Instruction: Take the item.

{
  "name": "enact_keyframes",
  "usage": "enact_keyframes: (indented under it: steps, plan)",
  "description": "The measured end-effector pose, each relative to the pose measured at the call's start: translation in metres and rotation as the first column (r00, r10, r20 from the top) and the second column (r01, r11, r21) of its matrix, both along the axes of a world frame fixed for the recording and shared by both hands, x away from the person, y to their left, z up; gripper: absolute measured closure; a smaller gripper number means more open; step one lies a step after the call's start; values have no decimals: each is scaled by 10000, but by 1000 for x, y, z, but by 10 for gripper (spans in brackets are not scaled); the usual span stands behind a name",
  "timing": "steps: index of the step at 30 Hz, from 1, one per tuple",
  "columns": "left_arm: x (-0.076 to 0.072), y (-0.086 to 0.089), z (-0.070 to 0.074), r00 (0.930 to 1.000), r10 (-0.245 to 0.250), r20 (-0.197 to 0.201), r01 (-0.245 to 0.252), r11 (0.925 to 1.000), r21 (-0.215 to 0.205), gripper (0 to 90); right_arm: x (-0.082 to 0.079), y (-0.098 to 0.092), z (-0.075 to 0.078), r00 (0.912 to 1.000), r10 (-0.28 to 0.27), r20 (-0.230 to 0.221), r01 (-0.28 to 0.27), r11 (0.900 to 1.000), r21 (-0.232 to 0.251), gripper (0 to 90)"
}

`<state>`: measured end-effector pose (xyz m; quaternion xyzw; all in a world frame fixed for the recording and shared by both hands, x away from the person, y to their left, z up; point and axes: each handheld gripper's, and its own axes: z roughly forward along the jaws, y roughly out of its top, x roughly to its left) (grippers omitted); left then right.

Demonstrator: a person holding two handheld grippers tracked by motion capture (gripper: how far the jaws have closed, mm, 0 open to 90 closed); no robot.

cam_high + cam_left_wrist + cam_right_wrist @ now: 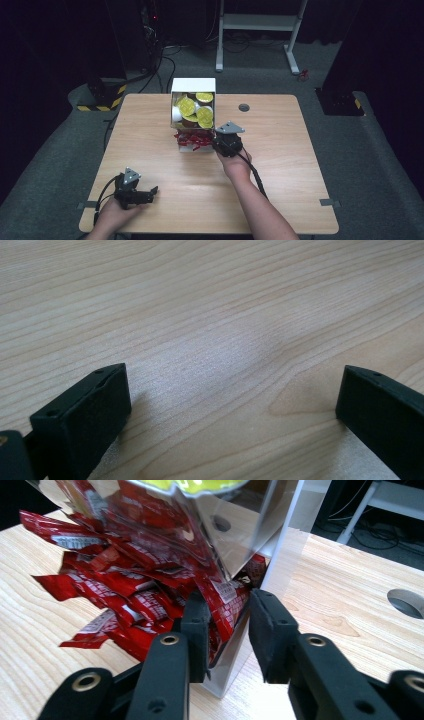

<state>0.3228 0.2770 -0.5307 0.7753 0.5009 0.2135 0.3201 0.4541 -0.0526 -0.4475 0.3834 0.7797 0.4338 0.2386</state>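
Right gripper (222, 625): my forearm stretched toward table (280, 165) middle, jaws around red packet (225, 605) and box wall (280, 565); grip unclear. Left gripper (230, 410): released, near front-left corner.

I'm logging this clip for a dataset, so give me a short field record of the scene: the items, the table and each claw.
container: white box with a clear front, at the table's far middle
upper contents: yellow-lidded cups
lower contents: red packets spilling from the opening
right claw: at the box's lower corner, jaws astride the clear side wall and a red packet; contact not clear
left claw: open, low over bare wooden table, near corner
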Motion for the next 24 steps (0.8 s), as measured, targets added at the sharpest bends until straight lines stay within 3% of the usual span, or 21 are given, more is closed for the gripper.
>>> enact_keyframes:
  steps: [13, 20, 24]
  plan:
    - [0, 0, 0, 10000, 7, -41, -7, 10000, -33, 13, 5, 4, -3, 10000, 58, 31, -59, 9999, 109, 770]
    - [0, 0, 0, 10000, -15, -30, 15, 10000, 4, 14, 2, 5, -2, 9998, 96, 152, -92, 9996, -270, 850]
    - [0, 0, 0, 10000, -11, -34, 11, 10000, -6, 14, -4, 0, 1, 9999, 159, 66, -158, 9997, -161, 858]
